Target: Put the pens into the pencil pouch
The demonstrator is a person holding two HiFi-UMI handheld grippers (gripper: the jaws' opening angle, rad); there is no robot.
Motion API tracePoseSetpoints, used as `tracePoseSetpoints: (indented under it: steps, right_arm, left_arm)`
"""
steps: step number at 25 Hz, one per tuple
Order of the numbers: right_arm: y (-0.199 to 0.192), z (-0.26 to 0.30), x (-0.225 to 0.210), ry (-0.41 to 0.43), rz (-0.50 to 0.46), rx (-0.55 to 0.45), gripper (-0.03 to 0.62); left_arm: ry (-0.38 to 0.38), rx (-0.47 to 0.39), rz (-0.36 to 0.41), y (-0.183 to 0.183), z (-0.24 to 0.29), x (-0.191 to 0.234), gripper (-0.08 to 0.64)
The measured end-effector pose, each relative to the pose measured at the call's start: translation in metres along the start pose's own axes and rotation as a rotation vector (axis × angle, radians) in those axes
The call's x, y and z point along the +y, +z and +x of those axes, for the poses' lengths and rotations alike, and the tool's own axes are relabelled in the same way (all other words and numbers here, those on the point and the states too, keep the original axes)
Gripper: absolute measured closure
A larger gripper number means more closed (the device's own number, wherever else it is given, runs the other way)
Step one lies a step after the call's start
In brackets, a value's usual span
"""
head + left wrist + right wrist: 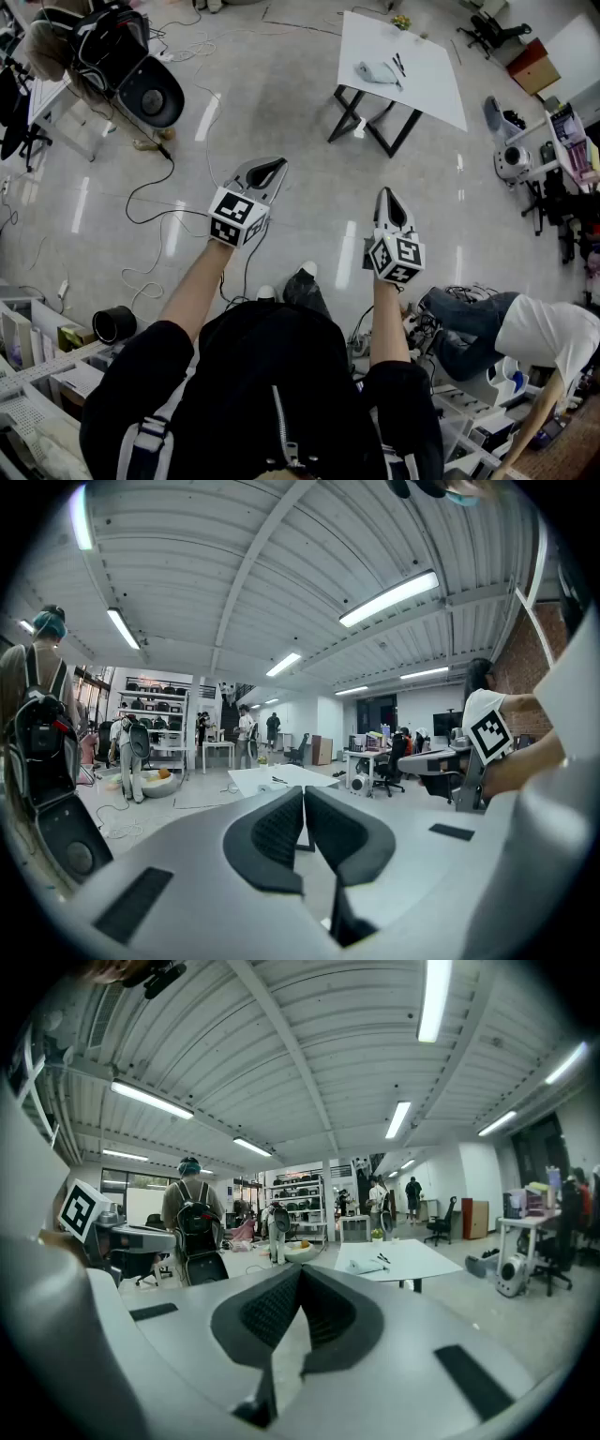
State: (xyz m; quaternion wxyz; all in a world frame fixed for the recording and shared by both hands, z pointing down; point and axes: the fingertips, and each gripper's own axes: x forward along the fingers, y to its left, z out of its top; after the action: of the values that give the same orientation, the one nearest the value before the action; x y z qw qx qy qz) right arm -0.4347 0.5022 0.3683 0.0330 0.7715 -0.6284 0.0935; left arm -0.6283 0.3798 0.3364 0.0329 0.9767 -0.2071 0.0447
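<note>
Both left gripper (270,169) and right gripper (387,196) pressed together, empty; pens (398,64) well ahead: approach, then spread jaws.

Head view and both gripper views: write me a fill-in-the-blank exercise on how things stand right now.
1. The pens and the pencil pouch lie on a ____ table, well ahead of both grippers.
2. The left gripper and the right gripper both have their jaws ____, with nothing between them.
3. A person in a white shirt bends down at the ____ edge of the head view.
Missing words: white; shut; right.
</note>
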Motion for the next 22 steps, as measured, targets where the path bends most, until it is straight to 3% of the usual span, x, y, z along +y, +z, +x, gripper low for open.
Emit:
tracePoseSetpoints:
  steps: [8, 12, 13, 15, 16, 19, 22]
  right_arm:
    - [-0.002, 0.001, -0.001, -0.03, 0.02, -0.006, 0.583]
    - [-0.012, -0.004, -0.01, -0.035, 0.04, 0.001, 0.547]
    - [-0.014, -0.005, -0.012, -0.037, 0.042, 0.005, 0.53]
    - [-0.017, -0.004, -0.013, -0.042, 0.044, 0.008, 0.503]
    - [-0.018, -0.004, -0.014, -0.047, 0.041, 0.008, 0.475]
    - [-0.022, -0.002, -0.016, -0.065, 0.03, 0.012, 0.409]
    - [-0.021, 0.002, -0.023, -0.091, 0.017, 0.014, 0.386]
  left_arm:
    - [-0.009, -0.014, 0.006, -0.002, 0.0, 0.007, 0.529]
    - [-0.023, -0.017, -0.007, -0.009, 0.001, 0.004, 0.528]
    - [-0.027, -0.013, -0.014, -0.011, 0.002, 0.004, 0.514]
    - [-0.04, -0.006, -0.027, -0.014, 0.004, 0.004, 0.385]
    - [-0.047, -0.004, -0.03, -0.015, 0.005, 0.004, 0.357]
    - [-0.057, -0.003, -0.031, -0.019, 0.008, 0.004, 0.33]
    - [-0.055, -0.004, -0.029, -0.018, 0.016, 0.007, 0.33]
